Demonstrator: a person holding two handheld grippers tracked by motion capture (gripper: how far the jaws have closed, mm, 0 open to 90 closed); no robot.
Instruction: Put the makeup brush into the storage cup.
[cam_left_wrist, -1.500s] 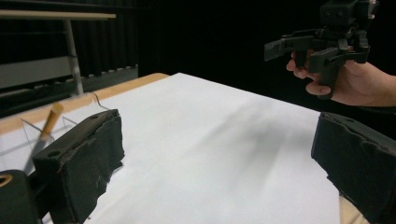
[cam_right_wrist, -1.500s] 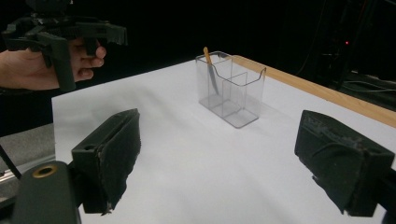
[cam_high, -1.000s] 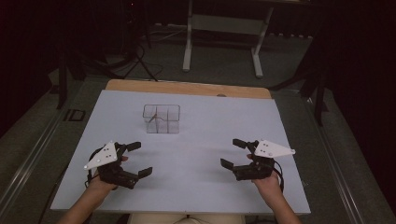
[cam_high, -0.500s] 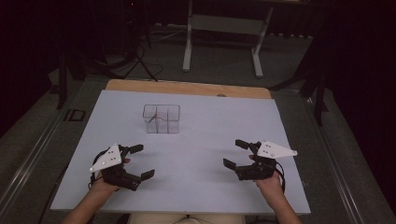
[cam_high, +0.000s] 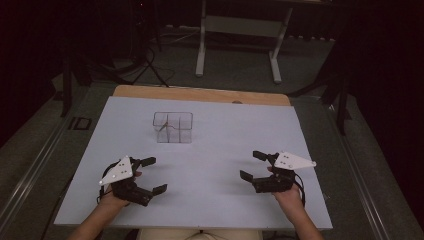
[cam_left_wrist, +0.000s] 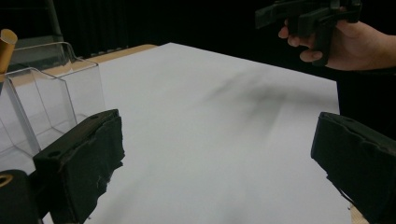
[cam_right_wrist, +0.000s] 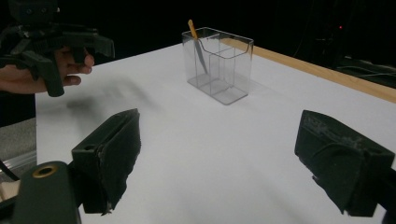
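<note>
A clear compartmented box (cam_high: 173, 128) stands on the white table top (cam_high: 210, 150), left of centre toward the far side. A wooden-handled knife (cam_high: 163, 127) leans upright inside it, blade down; the same box (cam_right_wrist: 219, 65) and knife (cam_right_wrist: 198, 44) show in the right gripper view. My left gripper (cam_high: 154, 175) hovers open near the front left, with nothing between its jaws. My right gripper (cam_high: 251, 165) is open and empty at the front right. Both sit well short of the box. In the left gripper view the box (cam_left_wrist: 46, 102) is close on the left.
A wooden strip (cam_high: 200, 94) edges the table's far side. Beyond it stand a white metal frame (cam_high: 237, 35) and cables on a dark floor. The right hand and its gripper (cam_left_wrist: 303, 14) appear far off in the left gripper view, and the left gripper (cam_right_wrist: 60, 42) in the right one.
Both hands have drifted slightly toward the near edge of the table. The jaws stay open and the box has not moved.
</note>
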